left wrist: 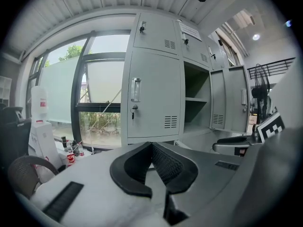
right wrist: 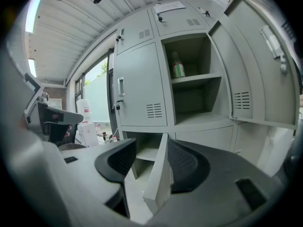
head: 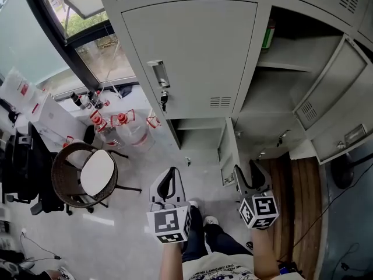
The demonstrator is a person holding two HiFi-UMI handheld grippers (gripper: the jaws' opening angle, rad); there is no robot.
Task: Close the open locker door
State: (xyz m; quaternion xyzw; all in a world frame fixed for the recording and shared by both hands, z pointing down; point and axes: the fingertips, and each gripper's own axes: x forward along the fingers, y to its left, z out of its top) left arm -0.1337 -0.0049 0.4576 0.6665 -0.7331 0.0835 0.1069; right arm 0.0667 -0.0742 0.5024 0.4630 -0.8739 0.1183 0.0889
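right gripper (right wrist: 150,151) straddles locker door (right wrist: 159,171) edge, bottom hidden.

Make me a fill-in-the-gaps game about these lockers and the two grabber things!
1. The left gripper holds nothing, and its two jaws are pressed ___.
2. In the right gripper view, the thin edge of the low locker door shows between the jaws of the right gripper, which stand ___.
3. The bottle standing on the shelf has the colour ___.

Missing words: together; apart; green.
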